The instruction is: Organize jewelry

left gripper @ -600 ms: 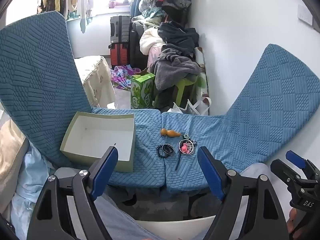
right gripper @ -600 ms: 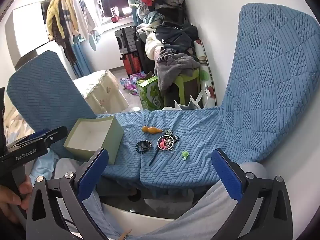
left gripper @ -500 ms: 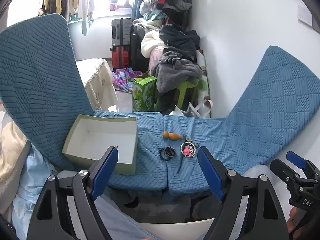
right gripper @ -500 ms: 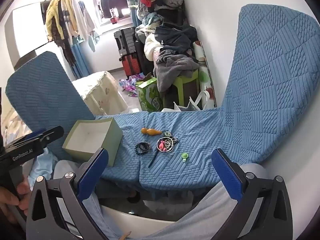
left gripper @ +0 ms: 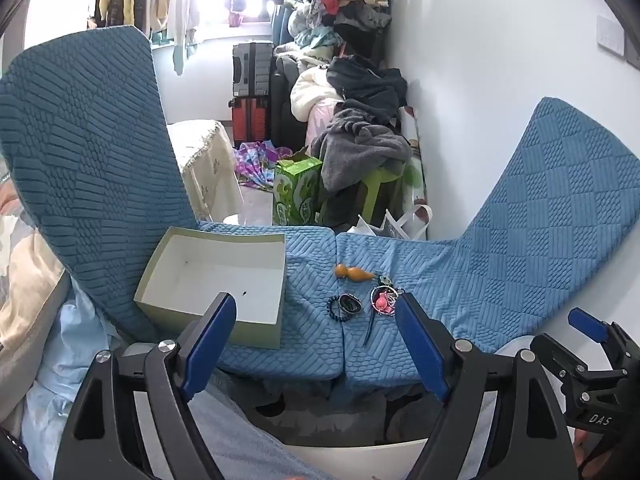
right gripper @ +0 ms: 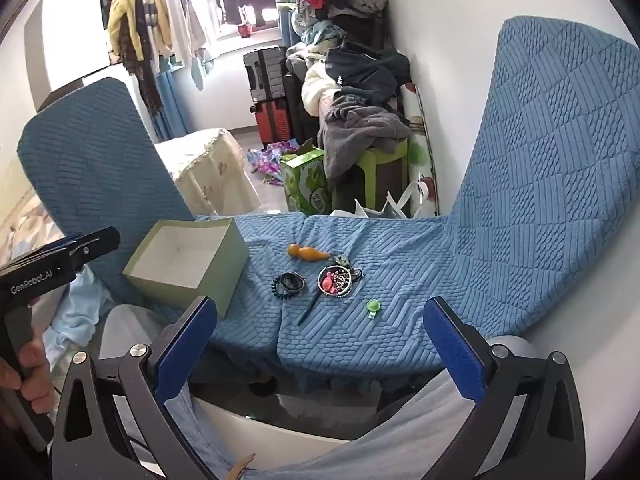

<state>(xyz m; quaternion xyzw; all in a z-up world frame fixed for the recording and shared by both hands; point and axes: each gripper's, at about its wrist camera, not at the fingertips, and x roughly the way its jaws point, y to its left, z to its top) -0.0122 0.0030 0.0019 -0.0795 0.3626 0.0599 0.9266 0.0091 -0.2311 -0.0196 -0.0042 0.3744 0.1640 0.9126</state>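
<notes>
An open pale green box (left gripper: 216,276) (right gripper: 188,260) stands empty on a blue quilted mat (left gripper: 312,344) (right gripper: 400,320). To its right lie an orange gourd charm (left gripper: 352,273) (right gripper: 309,254), a dark bead bracelet (left gripper: 345,305) (right gripper: 288,283), a ring of pink and silver trinkets (left gripper: 383,299) (right gripper: 337,280), a dark hairpin (left gripper: 370,327) (right gripper: 309,309) and a small green clip (right gripper: 373,306). My left gripper (left gripper: 316,344) is open and empty, short of the mat's near edge. My right gripper (right gripper: 320,352) is open and empty, also back from the mat.
The mat curves up at left (left gripper: 80,152) and right (right gripper: 560,152). A white wall (left gripper: 480,80) is at the right. Beyond the mat are a green carton (left gripper: 296,192), a green stool with piled clothes (left gripper: 360,152), suitcases (left gripper: 252,92) and a cloth-covered table (left gripper: 204,168).
The left view has shifted slightly, so the box and jewelry sit a little lower and nearer. Both grippers stay open and empty.
</notes>
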